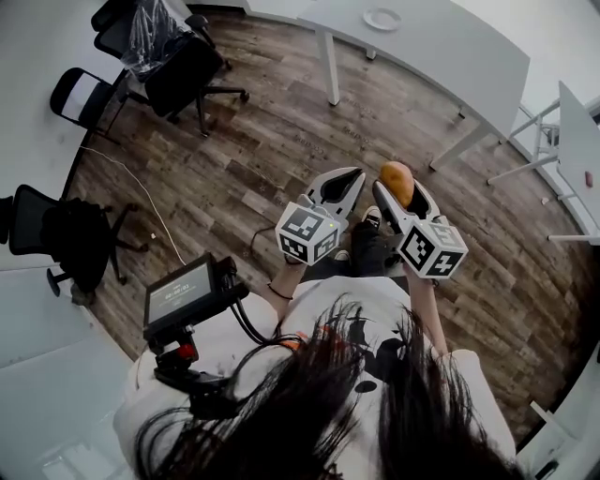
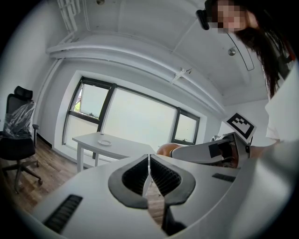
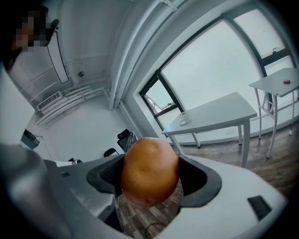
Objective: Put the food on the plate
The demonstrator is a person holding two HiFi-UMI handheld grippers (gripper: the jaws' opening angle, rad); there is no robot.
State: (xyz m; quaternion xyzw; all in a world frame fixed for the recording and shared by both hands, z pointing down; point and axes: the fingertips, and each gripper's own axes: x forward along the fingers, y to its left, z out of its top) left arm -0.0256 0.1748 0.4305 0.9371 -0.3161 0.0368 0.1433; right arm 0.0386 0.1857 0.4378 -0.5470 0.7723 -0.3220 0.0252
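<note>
A round orange-brown bun (image 3: 149, 171) sits clamped between the jaws of my right gripper (image 3: 150, 173); the head view shows the bun (image 1: 397, 181) held up in front of the person by that gripper (image 1: 399, 190). My left gripper (image 1: 342, 184) is beside it at the left, shut with nothing between its jaws, which meet in the left gripper view (image 2: 149, 173). A small white plate (image 1: 382, 18) lies on a white table (image 1: 441, 47) far across the room. The plate (image 2: 104, 142) also shows in the left gripper view and, tiny, the plate (image 3: 185, 120) in the right gripper view.
Wood floor lies between the person and the white table. Black office chairs (image 1: 173, 56) stand at the left, one (image 1: 66, 234) near the wall. A second white table (image 1: 577, 141) is at the right. A small screen on a rig (image 1: 183, 295) hangs at the person's chest.
</note>
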